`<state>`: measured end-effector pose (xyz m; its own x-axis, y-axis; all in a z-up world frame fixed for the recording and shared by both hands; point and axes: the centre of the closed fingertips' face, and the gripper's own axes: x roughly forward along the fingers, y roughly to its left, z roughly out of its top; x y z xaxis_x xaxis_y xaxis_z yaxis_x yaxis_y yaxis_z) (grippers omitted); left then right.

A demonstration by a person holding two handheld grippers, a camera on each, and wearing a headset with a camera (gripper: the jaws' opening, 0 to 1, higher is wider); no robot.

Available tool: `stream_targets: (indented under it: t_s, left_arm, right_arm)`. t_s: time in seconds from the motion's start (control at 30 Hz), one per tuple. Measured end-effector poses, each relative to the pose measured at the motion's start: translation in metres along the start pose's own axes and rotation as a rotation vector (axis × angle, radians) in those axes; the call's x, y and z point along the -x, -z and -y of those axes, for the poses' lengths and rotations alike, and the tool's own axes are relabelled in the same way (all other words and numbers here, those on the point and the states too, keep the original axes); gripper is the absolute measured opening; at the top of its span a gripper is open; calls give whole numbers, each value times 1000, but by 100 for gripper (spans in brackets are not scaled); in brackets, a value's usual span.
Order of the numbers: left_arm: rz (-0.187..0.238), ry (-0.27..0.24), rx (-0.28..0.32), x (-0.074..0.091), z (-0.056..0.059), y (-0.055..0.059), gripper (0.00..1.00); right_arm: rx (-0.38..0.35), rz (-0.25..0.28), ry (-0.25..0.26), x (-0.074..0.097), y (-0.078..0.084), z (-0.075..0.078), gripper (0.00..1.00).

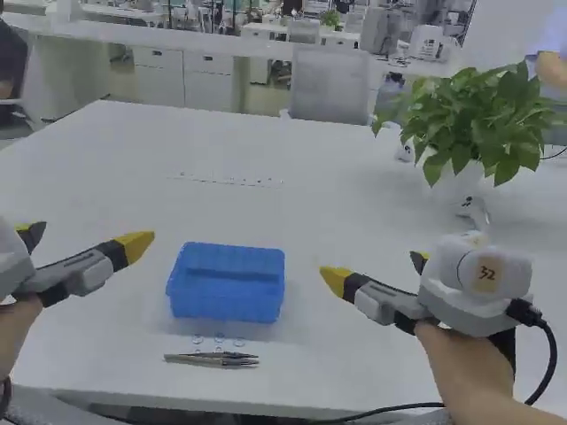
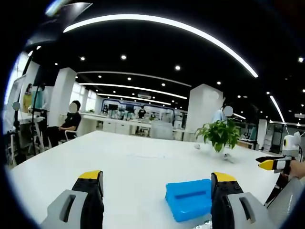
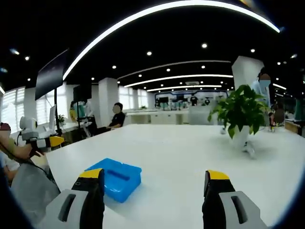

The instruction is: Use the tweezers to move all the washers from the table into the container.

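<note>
We note left tool (image 2: pixel 157 177) and right tool (image 3: pixel 153 174) both wide, empty. Tweezers (image 1: pixel 211 359) and washers (image 1: pixel 217 339) lie lower centre, just below box (image 1: pixel 227 282). Risk: flat tweezers may skid off near surface (image 1: pixel 266 150) edge when pinched.

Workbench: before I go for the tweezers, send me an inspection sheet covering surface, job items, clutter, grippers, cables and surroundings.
Surface: white table, mostly bare.
Job's things: blue container near the front edge. The tweezers lie flat in front of it. Three small washers sit between the tweezers and the container. What is inside the container cannot be told.
Clutter: potted plant at the table's far right.
Grippers: left gripper open and holding nothing. Right gripper open and holding nothing. One is on each side of the container.
Cables: black cable loops from the right gripper.
Surroundings: open office with a chair behind the table and a seated person farther off.
</note>
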<state>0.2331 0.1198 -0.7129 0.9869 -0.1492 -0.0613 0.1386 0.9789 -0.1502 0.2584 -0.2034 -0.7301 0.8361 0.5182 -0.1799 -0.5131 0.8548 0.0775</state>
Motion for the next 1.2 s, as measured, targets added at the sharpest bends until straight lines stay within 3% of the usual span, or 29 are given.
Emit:
stream_targets:
  t_s: [0.3, 0.4, 0.5, 0.6, 0.63, 0.77, 0.9, 1.03, 1.2]
  left_arm:
    - [-15, 11, 0, -1, 0, 4, 94]
    - [-24, 20, 6, -1, 1, 5, 96]
    - [46, 36, 19, 3, 4, -7, 98]
    - [54, 17, 31, 8, -2, -10, 98]
    - [64, -11, 41, 10, -8, -12, 96]
    - [83, -35, 72, 12, -17, -14, 94]
    - [62, -3, 64, 9, -11, -11, 89]
    - [-20, 18, 16, 4, -6, 3, 86]
    - [-35, 5, -10, 3, -9, 5, 84]
  right_arm:
    - [-6, -3, 1, 1, 1, 2, 83]
    - [-11, 29, 10, 6, -5, 5, 83]
    - [-7, 57, 42, 9, -9, 12, 85]
    - [-18, 69, 54, 10, -11, 16, 87]
    - [-10, 70, 60, 10, -12, 17, 87]
    - [75, 47, 105, 10, -11, 22, 89]
    - [119, -19, 129, 9, -1, 25, 87]
    - [131, -52, 119, 5, 4, 21, 86]
    - [133, -108, 117, 3, 14, 22, 84]
